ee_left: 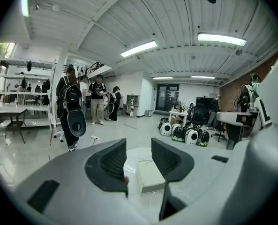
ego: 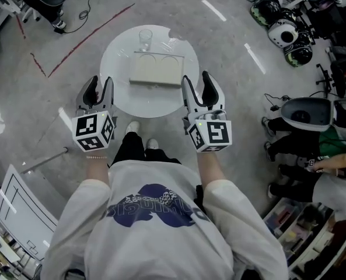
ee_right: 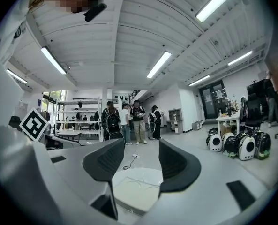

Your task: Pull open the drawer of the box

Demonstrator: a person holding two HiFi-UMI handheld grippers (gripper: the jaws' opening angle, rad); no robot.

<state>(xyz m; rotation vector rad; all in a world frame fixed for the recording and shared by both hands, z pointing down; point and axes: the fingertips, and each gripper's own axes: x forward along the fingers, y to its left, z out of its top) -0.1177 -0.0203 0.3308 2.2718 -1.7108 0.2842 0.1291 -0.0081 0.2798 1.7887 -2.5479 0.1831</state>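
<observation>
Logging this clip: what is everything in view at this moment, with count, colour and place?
round table: one, white, on the grey floor ahead of the person
box: one, cream, middle of the table
glass: one, clear, on the table beyond the box
tape lines: red, floor at far left
carriers: several, white, black and green, floor at far right
whiteboard: one, white, near left
left gripper: grey, near the table's left edge, fingers apart, empty
right gripper: grey, near the table's right edge, fingers apart, empty
</observation>
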